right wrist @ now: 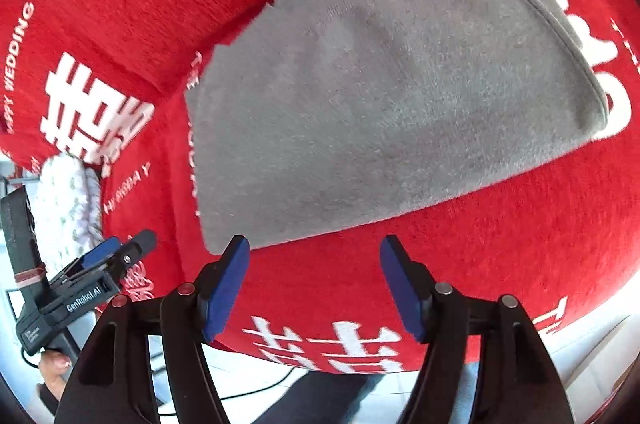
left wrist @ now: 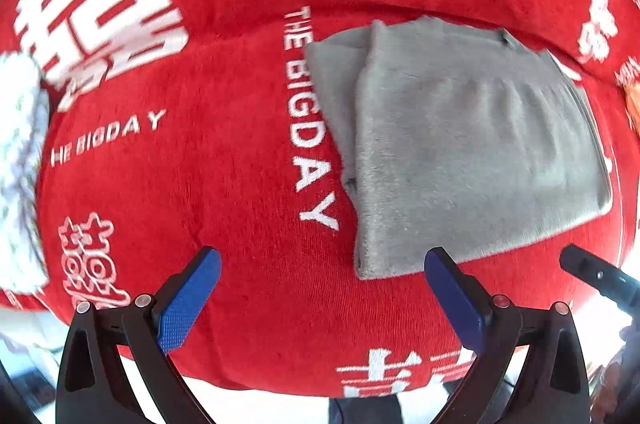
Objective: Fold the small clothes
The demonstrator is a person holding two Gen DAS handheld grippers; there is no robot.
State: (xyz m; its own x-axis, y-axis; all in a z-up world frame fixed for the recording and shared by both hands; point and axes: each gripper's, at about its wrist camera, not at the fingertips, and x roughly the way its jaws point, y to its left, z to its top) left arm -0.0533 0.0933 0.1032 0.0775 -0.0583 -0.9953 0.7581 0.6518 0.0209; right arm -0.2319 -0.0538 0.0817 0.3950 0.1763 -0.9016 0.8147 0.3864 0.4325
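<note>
A red plush cloth [left wrist: 240,184] printed with white Chinese characters and the words "THE BIG DAY" covers the worktop, with pale floor showing past its near edge. A folded grey garment [right wrist: 380,96] lies flat on the cloth, its long axis running from near left to far right in the right wrist view, and a white knitted item [left wrist: 18,164] sits at the cloth's left edge. The left gripper [left wrist: 320,300] and right gripper [right wrist: 314,284] both hover just short of the garment's near edge, blue-padded jaws wide apart and holding nothing.
</note>
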